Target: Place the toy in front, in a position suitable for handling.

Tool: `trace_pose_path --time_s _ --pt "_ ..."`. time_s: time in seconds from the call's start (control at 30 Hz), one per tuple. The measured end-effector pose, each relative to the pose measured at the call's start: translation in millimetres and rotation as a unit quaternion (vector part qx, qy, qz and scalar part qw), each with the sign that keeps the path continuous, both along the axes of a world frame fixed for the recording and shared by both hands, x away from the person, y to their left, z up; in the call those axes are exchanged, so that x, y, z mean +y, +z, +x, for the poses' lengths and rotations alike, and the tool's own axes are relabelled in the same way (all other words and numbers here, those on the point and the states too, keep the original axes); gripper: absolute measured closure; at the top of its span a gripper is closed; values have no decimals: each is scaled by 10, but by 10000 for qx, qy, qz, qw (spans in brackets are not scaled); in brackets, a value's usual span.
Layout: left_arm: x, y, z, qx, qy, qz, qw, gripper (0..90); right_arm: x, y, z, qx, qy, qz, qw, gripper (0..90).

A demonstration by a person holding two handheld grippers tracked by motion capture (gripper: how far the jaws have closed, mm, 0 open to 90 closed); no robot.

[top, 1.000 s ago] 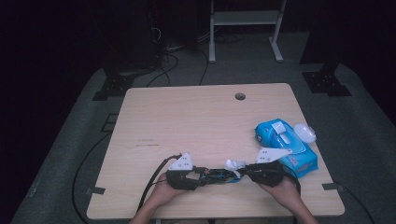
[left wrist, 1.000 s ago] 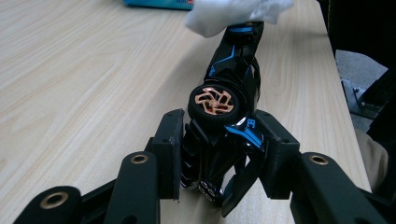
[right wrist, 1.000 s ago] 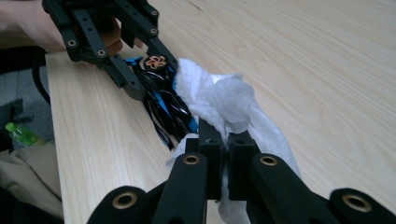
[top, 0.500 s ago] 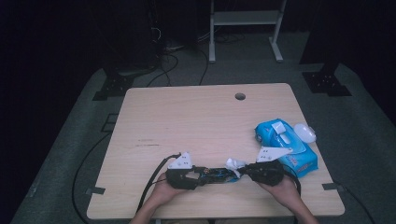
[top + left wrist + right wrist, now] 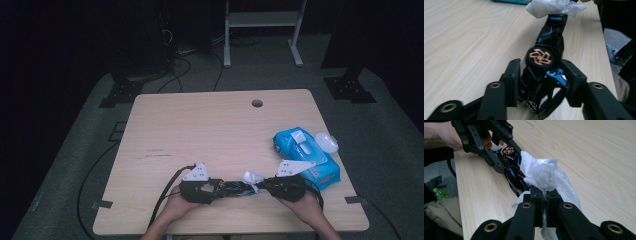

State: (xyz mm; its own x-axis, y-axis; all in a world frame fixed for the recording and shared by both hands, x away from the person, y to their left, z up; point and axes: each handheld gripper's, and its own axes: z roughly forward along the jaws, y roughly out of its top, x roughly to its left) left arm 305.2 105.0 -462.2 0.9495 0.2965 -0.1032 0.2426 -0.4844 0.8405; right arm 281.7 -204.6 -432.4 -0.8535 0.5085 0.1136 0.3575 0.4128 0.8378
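Observation:
A black and blue toy car (image 5: 551, 40) with a copper-coloured wheel lies level just above the table's front edge (image 5: 235, 188). My left gripper (image 5: 542, 75) is shut on its rear end, a pad on each side; its jaws have just been easing open a little, with the car still between them. My right gripper (image 5: 545, 200) is shut on a crumpled white wipe (image 5: 544, 173), which rests against the car's other end (image 5: 511, 167). In the high view the left gripper (image 5: 227, 187) and right gripper (image 5: 260, 185) face each other, with the wipe (image 5: 252, 177) between them.
A blue pack of wipes (image 5: 305, 152) lies on the wooden table (image 5: 200, 130) at the right, a white round lid (image 5: 326, 142) beside it. A cable hole (image 5: 257, 103) sits near the far edge. A green bottle (image 5: 440, 193) lies on the floor.

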Motion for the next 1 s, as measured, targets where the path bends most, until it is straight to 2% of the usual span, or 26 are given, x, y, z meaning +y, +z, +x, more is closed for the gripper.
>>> trace_pose_path --time_s 0.23,0.33,0.57,0.73,0.87,0.93,1.0 --pt "-15 17 57 -308 -99 76 9994 566 7 2 53 -1 -69 -6 10000 871" --pt "2 16 108 -319 -90 75 9994 567 13 -10 102 19 -114 64 9999 871" --pt "15 -3 116 -121 38 -72 9999 531 23 -19 123 69 -119 133 9998 872" --pt "49 7 102 154 99 -270 9995 471 24 -19 71 41 -41 97 9999 872" --pt "99 -6 113 407 170 -423 9981 464 21 -20 53 40 -19 91 9999 872" --pt "121 -5 125 566 161 -558 9967 472 19 -21 42 38 3 85 10000 872" --pt "122 -8 129 668 184 -593 9958 484 15 -21 35 25 30 62 10000 872"
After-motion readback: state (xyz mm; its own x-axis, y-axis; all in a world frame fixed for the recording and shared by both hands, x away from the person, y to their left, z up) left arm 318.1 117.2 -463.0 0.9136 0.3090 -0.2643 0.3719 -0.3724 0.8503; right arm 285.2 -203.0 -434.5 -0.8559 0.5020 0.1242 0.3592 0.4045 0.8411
